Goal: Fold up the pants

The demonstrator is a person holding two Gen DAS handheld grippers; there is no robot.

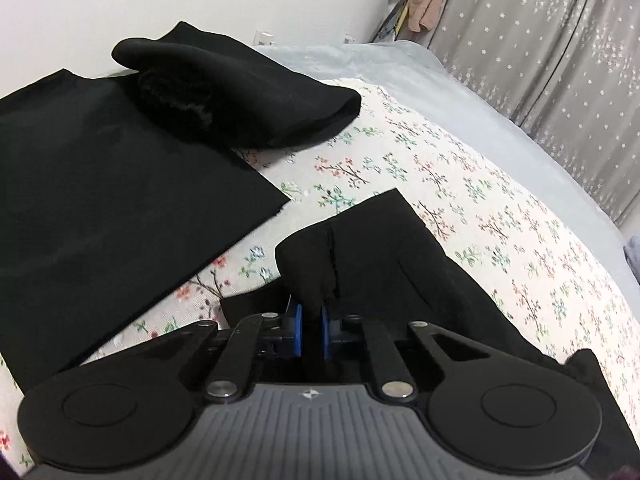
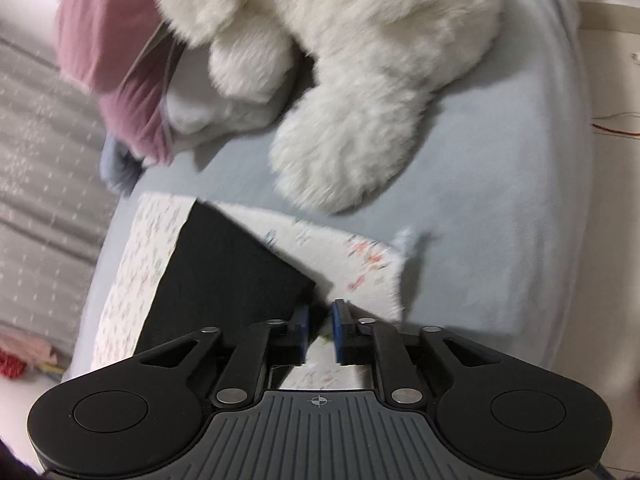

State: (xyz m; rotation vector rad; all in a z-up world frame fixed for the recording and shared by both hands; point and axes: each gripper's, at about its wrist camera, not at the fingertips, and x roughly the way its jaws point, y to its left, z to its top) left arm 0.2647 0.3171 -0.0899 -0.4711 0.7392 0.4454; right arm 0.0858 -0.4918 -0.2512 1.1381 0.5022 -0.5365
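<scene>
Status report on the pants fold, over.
Left gripper shut on black pants. Right gripper open, nothing between pads, beside pants corner. Plush toy ahead, clear.

You get no readable text, labels, brands or numbers in either view. Only signs: small white four-point mark on grey ribbed housing, just behind left tool's blue pads; small crosshair mark at same spot behind right tool. Faint marks on wall at far right of right tool too small to read.
</scene>
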